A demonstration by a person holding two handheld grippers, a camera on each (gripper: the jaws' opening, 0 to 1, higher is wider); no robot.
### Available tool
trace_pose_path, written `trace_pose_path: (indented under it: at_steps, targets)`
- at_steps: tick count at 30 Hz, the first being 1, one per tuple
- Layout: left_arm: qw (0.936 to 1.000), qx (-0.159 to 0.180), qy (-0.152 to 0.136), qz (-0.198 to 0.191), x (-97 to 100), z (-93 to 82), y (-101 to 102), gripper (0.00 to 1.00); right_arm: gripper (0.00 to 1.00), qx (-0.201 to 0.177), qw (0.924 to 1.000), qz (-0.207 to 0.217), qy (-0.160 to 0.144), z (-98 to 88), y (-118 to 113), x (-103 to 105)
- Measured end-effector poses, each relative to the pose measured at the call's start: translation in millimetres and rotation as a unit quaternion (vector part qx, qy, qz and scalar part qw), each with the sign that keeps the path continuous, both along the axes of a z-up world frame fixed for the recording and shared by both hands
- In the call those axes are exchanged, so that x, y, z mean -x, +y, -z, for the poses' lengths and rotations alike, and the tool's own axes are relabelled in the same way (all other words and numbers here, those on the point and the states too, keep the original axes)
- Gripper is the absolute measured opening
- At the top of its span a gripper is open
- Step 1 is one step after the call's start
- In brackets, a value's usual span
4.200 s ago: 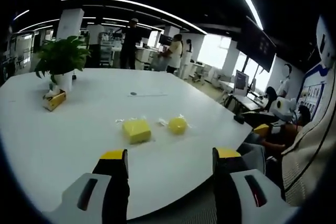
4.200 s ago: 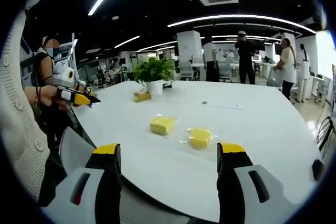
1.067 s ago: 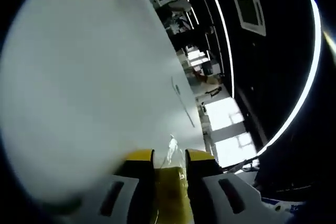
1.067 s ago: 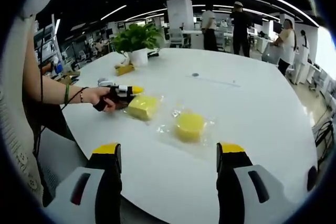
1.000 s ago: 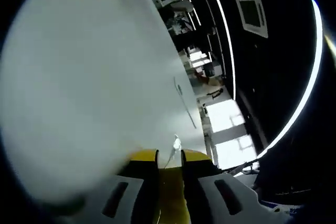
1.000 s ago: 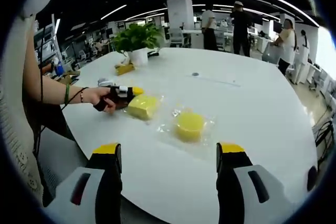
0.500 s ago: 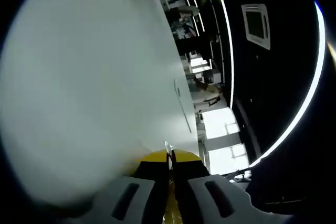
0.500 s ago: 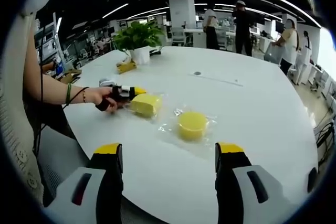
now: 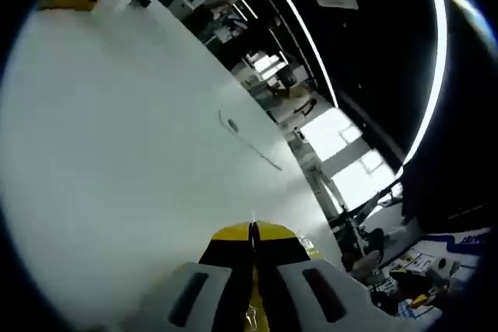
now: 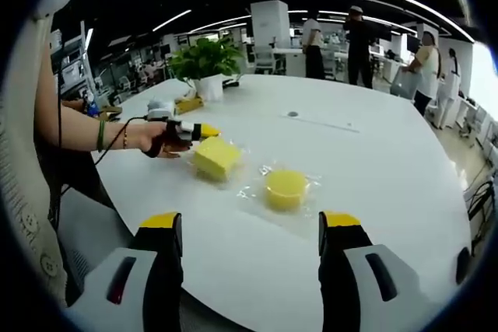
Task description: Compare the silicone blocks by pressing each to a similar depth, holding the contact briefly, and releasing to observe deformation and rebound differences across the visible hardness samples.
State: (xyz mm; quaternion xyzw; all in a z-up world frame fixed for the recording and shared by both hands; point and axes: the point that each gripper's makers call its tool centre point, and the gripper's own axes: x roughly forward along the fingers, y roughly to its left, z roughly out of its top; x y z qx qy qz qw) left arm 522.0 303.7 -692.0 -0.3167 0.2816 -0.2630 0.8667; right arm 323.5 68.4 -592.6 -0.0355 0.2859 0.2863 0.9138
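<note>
Right gripper view: the white table [image 10: 373, 169] carried two yellow silicone samples, each inside clear plastic wrap; the square block [image 10: 215, 158] lay left of the round block [image 10: 285, 188], the two near each other but apart; the right gripper [image 10: 249, 227] was held low at the near table edge, its yellow-tipped jaws spread wide with nothing between them, well short of both samples.

The left gripper [image 10: 198, 131] came in from the left of that view, held by the person's hand [image 10: 156, 139]; its yellow tips were at the left edge of the square block, at or just off it, contact too small to judge; a bracelet sat on the wrist.

Left gripper view: the camera was rolled steeply, the tabletop filling the left; the left gripper's [image 9: 252, 231] two jaws were pressed together, only a thin seam between the tips; a sliver of yellow showed low between the jaws.

Farther back stood a potted plant [image 10: 205, 61] with a small yellow box [image 10: 187, 103] beside it; people stood beyond the table.
</note>
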Motion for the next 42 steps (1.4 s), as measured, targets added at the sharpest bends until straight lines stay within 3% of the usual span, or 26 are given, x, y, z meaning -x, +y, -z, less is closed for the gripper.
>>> trace_pose_path:
  at_steps: [3, 5, 7, 9, 12, 13, 17, 21, 32, 34, 38, 42]
  targets:
    - [0.9957, -0.077, -0.032, 0.042, 4.3, -9.7, -7, 0.0, 0.66, -0.003, 1.0, -0.002, -0.007, -4.1, 0, 2]
    - [0.9855, -0.141, -0.066, 0.067, 6.8, -17.6, -12, 0.0, 0.66, -0.006, 0.9999, -0.001, -0.013, -6.5, 0, 3]
    - [0.9774, -0.172, -0.088, 0.086, 13.2, -29.1, -21, 0.0, 0.66, -0.008, 0.9998, -0.002, -0.018, -9.8, -1, 4]
    - [0.977, -0.17, -0.09, 0.093, 18.8, -38.9, -30, 0.0, 0.66, -0.011, 0.9996, -0.003, -0.025, -14.0, -2, 6]
    - [0.9838, -0.139, -0.068, 0.091, 28.7, -57.3, -42, 0.0, 0.65, -0.016, 0.9992, -0.002, -0.035, -19.1, -3, 8]
    - [0.9831, -0.141, -0.072, 0.092, 31.0, -61.4, -44, 0.0, 0.65, -0.018, 0.9991, -0.002, -0.038, -20.3, -4, 9]
    - [0.9775, -0.155, -0.096, 0.105, 45.0, -85.0, -55, 0.0, 0.65, -0.03, 0.9982, -0.001, -0.052, -27.6, -6, 14]
    - [0.9651, -0.194, -0.128, 0.12, 55.9, -99.9, -60, 0.0, 0.65, -0.037, 0.9972, -0.004, -0.065, -35.0, -6, 18]
    - [0.9613, -0.192, -0.158, 0.12, 77.0, -146.6, -67, 0.0, 0.65, -0.054, 0.9927, -0.017, -0.107, -60.4, -12, 27]
    - [0.962, -0.185, -0.158, 0.123, 81.8, -153.4, -70, 0.0, 0.65, -0.074, 0.9909, -0.014, -0.112, -65.0, -12, 27]
    - [0.9573, -0.192, -0.177, 0.124, 88.9, -172.1, -73, 0.0, 0.66, -0.082, 0.9896, -0.019, -0.116, -68.6, -15, 30]
    - [0.9528, -0.191, -0.198, 0.129, 96.0, -194.1, -77, 0.0, 0.68, -0.092, 0.9876, -0.049, -0.118, -79.3, -14, 32]
